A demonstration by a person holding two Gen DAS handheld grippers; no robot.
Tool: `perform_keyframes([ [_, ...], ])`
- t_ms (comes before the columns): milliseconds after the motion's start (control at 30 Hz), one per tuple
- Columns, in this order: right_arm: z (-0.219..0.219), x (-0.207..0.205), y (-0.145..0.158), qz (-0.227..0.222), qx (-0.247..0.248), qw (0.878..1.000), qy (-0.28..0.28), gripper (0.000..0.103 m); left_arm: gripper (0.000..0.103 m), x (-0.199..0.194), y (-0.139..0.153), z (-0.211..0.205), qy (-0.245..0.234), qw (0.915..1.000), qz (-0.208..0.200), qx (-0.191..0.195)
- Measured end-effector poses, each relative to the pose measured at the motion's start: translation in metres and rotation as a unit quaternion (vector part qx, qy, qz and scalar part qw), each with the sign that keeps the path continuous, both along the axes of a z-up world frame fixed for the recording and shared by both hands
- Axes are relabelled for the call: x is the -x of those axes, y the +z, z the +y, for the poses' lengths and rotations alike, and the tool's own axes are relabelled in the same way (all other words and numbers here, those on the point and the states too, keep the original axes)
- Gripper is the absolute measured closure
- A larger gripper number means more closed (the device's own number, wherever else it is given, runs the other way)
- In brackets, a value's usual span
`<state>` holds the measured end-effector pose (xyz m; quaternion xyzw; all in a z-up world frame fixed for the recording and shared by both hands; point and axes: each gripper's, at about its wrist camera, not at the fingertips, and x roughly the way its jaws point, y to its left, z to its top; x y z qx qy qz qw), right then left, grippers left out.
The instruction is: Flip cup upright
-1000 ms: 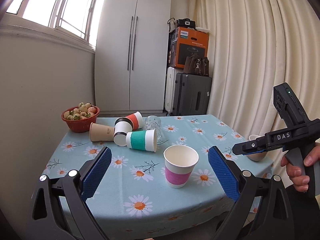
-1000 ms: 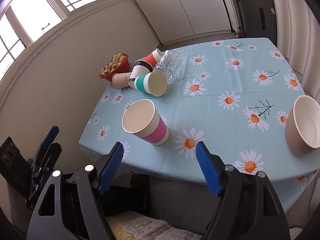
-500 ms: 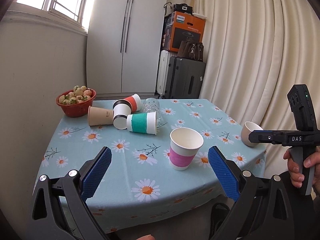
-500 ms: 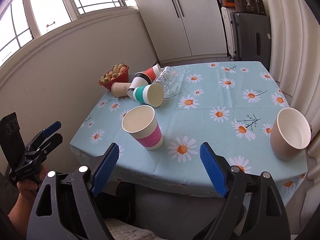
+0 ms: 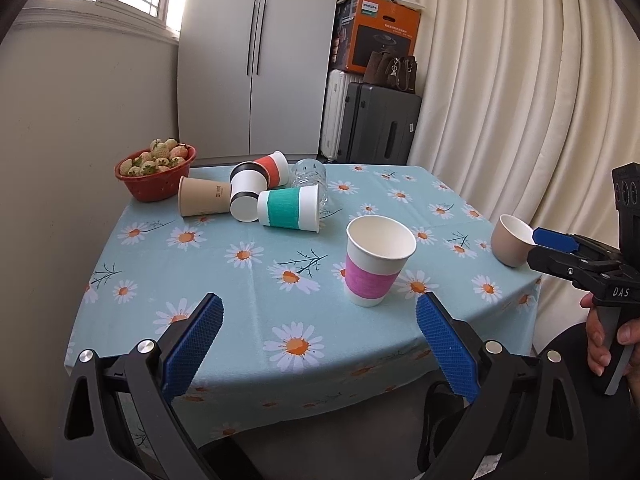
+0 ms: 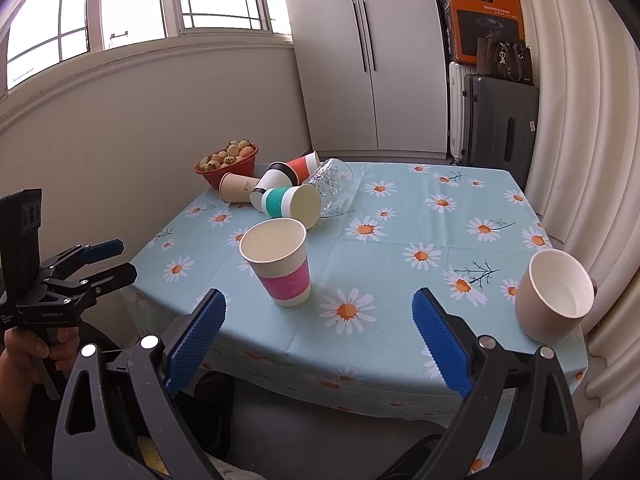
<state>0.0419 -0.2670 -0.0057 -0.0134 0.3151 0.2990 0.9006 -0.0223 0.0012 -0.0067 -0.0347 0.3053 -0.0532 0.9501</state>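
Note:
A paper cup with a pink band (image 5: 378,266) stands upright near the table's front edge; it also shows in the right wrist view (image 6: 280,266). Several cups lie on their sides at the back left: a green-banded one (image 5: 289,208), a black-banded one (image 5: 245,196), a red one (image 5: 272,168), a brown one (image 5: 204,196) and a clear glass (image 5: 310,178). A beige mug (image 6: 554,300) stands upright at the right edge. My left gripper (image 5: 318,344) is open and empty, held off the table's front edge. My right gripper (image 6: 318,338) is open and empty, also off the front edge.
A red bowl of strawberries (image 5: 156,170) stands at the table's back left corner. The table wears a blue daisy cloth (image 5: 248,280). A wall is at the left, curtains (image 5: 520,100) at the right, suitcases (image 5: 376,128) and a white cupboard behind.
Both grippers have drawn back and away from the table, so the cups look smaller and farther. Nothing on the table has moved.

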Motion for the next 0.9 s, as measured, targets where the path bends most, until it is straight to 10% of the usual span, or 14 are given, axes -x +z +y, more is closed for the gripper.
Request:
perform_keyframes([
  [900, 0.023, 0.008, -0.009, -0.032, 0.072, 0.997, -0.004, 0.008, 0.008, -0.001, -0.004, -0.009, 0.002, 0.9999, 0.006, -0.008],
])
